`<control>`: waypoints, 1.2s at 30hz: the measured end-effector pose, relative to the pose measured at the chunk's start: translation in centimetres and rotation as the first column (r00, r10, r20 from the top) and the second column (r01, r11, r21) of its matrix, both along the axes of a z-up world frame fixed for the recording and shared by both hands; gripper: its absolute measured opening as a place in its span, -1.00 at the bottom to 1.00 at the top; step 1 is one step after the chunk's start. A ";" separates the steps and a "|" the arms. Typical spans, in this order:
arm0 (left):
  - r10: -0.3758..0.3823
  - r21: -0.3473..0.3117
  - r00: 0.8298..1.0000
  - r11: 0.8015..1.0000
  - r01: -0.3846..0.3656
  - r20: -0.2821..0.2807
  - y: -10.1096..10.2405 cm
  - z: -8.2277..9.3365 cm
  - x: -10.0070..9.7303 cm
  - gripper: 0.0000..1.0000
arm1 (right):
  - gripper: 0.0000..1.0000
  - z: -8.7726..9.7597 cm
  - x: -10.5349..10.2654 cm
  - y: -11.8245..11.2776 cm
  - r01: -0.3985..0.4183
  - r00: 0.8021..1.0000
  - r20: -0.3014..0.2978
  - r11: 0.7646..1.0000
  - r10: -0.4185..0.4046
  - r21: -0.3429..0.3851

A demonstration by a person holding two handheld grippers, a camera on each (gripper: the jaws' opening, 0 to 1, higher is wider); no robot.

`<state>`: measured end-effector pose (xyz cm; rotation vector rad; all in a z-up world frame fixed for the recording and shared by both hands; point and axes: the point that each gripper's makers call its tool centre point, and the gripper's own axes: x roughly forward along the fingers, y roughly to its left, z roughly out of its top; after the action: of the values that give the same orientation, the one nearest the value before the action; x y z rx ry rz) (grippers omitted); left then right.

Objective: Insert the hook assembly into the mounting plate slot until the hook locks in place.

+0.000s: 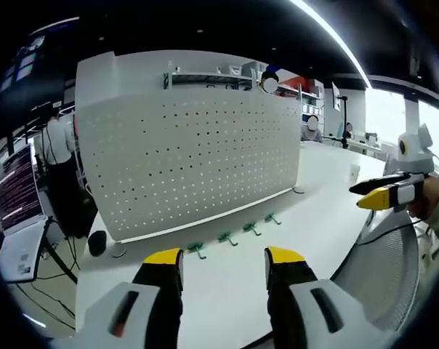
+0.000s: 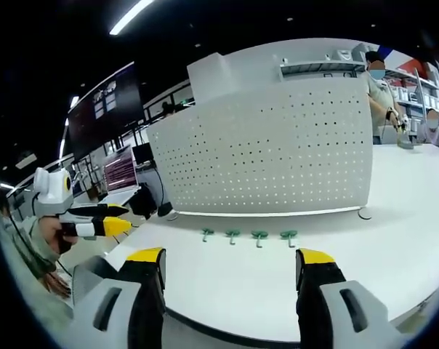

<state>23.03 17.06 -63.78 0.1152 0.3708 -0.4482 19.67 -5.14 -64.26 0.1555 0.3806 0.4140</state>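
A white perforated mounting plate (image 1: 190,160) (image 2: 278,153) stands upright on the white table (image 1: 314,211) (image 2: 394,240). Several small green hooks (image 1: 227,238) (image 2: 260,237) lie in a row on the table just in front of its base. My left gripper (image 1: 224,259) hovers near the table's front edge, short of the hooks, open and holding nothing. My right gripper (image 2: 232,260) is likewise open and empty, also back from the hook row. Each gripper appears from the side in the other's view: the right gripper (image 1: 379,195) off to the right, the left gripper (image 2: 103,220) off to the left.
A laptop (image 1: 16,203) and a small black round object (image 1: 97,242) sit left of the plate. A grey mesh chair back (image 1: 383,269) stands at the table's front right. People sit behind the plate (image 1: 312,125) (image 2: 379,87). Monitors (image 2: 121,169) stand beyond its left end.
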 end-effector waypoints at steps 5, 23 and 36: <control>-0.018 0.031 1.000 0.999 0.019 -0.016 0.7 -0.7 1.8 -0.06 | 0.41 -0.1 0.4 0.3 0.001 1.000 -0.010 1.000 -0.001 -0.003; -0.304 0.323 0.952 0.897 0.302 -0.046 -0.4 -5.2 10.1 -0.10 | 0.41 -0.8 0.9 0.3 0.044 0.998 -0.044 0.999 -0.044 -0.017; -0.424 0.424 0.887 0.780 0.461 -0.184 -0.5 -11.1 14.9 -0.19 | 0.39 -1.7 1.2 0.3 0.083 0.993 -0.080 0.996 -0.084 -0.024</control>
<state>37.95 16.55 -74.83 0.6619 0.5266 -0.8319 20.87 -4.82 -65.91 0.1682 0.4558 0.3218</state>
